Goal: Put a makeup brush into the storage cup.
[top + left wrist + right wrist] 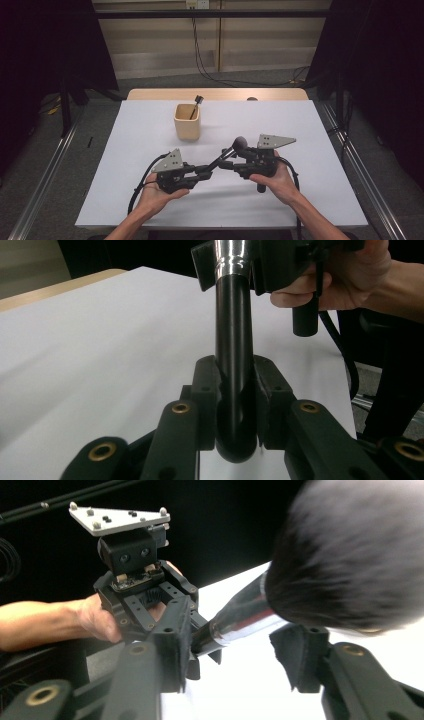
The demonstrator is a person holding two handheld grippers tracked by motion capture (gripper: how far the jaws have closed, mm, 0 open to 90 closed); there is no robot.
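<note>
Makeup brush (227,152) held in the air above white surface (300,195), near the front edge, between the two hands. Black handle, silver ferrule, dark fluffy head (350,555) pointing up and away toward the back.

Left hand-held gripper (200,172) pinching the brush handle at its rounded butt end; in left gripper view, pads (207,390) pressed on both sides of the black handle (232,365), handle running straight up from the jaws. Firm hold.

Right hand-held gripper (231,159) set around the ferrule area, just below the bristles. In right gripper view, silver ferrule (240,622) lying between the jaws, touching or nearly touching the left pad (175,640); right pad (300,652) apart from it, clear gap visible. Jaws partly spread, not yet clamped on the brush.

Left hand (152,192) and right hand (277,180) both entering from the bottom of high view, gripping the tool bodies. Grey triangular plates on top of each hand-held gripper, cables trailing off toward the front edge.

Beige square cup (187,121) standing upright farther back on surface, left of centre, well apart from the hands. One thin dark-tipped brush (195,106) leaning inside it, tip sticking out over the rim to the right.
</note>
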